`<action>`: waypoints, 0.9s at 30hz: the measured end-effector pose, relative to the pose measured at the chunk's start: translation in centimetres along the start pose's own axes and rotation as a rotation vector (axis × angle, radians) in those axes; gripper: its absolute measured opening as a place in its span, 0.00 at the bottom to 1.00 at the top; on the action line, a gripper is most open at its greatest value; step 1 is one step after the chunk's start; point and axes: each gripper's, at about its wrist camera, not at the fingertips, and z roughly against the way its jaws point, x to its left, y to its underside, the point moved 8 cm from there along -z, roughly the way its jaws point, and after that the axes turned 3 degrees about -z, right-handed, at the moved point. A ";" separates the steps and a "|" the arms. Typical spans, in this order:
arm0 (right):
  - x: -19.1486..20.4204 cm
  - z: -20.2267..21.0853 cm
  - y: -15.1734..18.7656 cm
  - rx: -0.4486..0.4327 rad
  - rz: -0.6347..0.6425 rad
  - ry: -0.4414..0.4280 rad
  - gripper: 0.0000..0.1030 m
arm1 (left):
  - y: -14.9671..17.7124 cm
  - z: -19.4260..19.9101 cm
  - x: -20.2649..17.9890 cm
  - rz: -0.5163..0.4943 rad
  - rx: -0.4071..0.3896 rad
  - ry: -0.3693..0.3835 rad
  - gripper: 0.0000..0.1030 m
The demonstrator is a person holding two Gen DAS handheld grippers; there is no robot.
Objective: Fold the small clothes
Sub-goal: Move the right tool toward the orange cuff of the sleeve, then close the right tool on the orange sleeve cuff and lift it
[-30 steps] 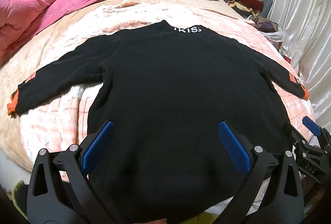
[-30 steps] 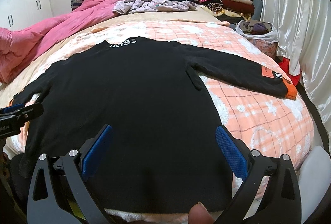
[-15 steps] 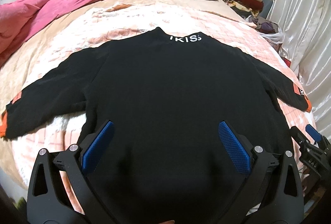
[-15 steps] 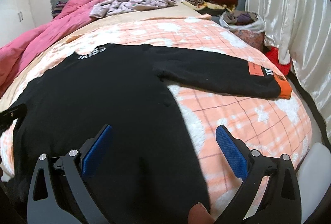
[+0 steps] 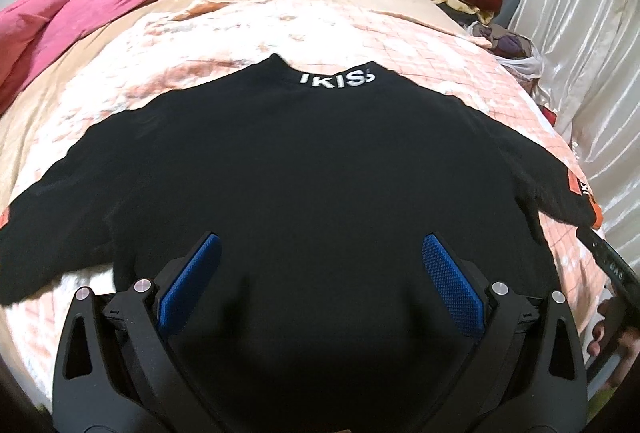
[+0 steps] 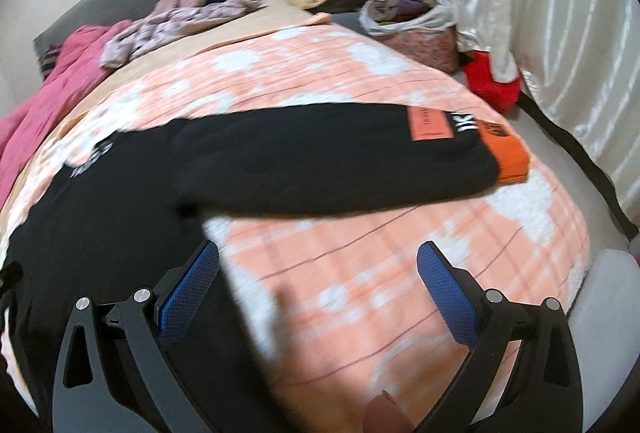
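**Sweater flat on bed, both grippers open**

The black sweater (image 5: 312, 169) lies spread on the peach blanket (image 6: 360, 265). Bare blanket extends right of the hem. The left gripper (image 5: 320, 281) gapes above the body; the right gripper (image 6: 318, 285) spans the side edge, empty.

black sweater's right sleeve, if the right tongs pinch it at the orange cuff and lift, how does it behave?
Probably floppy: the black sweater lies flat, following the blanket, so the right sleeve should drape and trail. Likely light, though the knit looks thick. The orange cuff looks doubled and firmer, probably a secure pinch point. The right tongs are open, holding nothing.
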 end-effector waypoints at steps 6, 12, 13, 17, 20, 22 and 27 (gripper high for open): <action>-3.7 -1.6 -1.8 -0.006 -0.072 0.071 0.96 | -1.3 -1.3 -1.1 -0.040 0.009 0.001 0.92; -7.5 -3.2 -2.8 0.009 -0.162 0.123 0.96 | -2.7 -2.3 -1.5 -0.060 0.009 -0.005 0.92; -8.0 -3.4 -2.8 0.013 -0.175 0.129 0.96 | -2.9 -2.5 -1.5 -0.062 0.008 -0.004 0.92; -10.3 -4.7 -3.4 0.033 -0.234 0.159 0.96 | -3.7 -3.0 -1.6 -0.076 0.003 0.008 0.92; -11.9 -5.8 -3.5 0.062 -0.284 0.173 0.96 | -4.1 -3.4 -1.5 -0.078 0.002 0.007 0.92; -12.7 -6.3 -3.5 0.075 -0.313 0.175 0.96 | -4.3 -3.7 -1.4 -0.080 0.000 0.002 0.92; -14.7 -8.1 -3.7 0.102 -0.409 0.148 0.96 | -4.1 -4.5 -0.9 -0.078 0.009 -0.004 0.92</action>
